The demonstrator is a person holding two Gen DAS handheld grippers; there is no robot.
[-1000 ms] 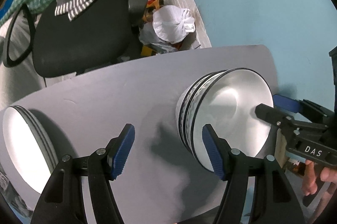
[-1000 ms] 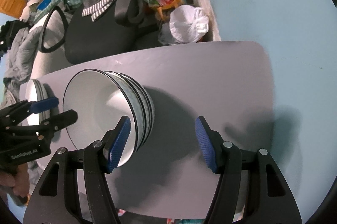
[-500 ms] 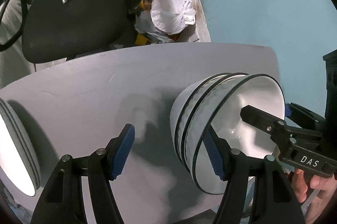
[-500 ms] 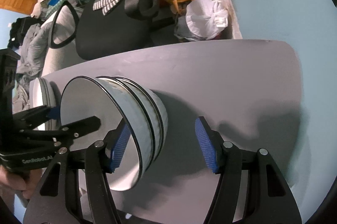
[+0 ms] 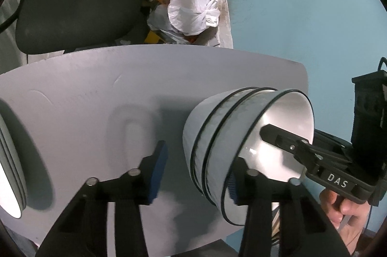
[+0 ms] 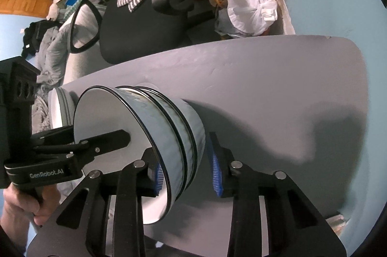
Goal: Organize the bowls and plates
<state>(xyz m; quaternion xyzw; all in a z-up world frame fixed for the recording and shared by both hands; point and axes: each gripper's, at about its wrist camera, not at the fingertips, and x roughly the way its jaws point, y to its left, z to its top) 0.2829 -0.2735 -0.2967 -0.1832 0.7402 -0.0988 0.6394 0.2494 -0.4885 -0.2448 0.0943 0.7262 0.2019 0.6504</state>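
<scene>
A stack of three nested white bowls with black rims stands on the grey table. My left gripper straddles its near wall, one pad inside and one outside. The jaws are closing, and a gap shows at the outer pad. From the opposite side my right gripper has the bowls' wall between its pads; its jaws are closing too, with the outer pad against the lowest bowl. A short stack of white plates lies at the table's left end, also seen as plates behind the bowls.
A black office chair with clothes on it stands beyond the table's far edge. A tied white plastic bag sits on the floor by the blue wall. A hand grips the left tool.
Both grippers have come down over the bowl stack's rim from opposite sides. Their jaws have narrowed around the bowls' walls.
</scene>
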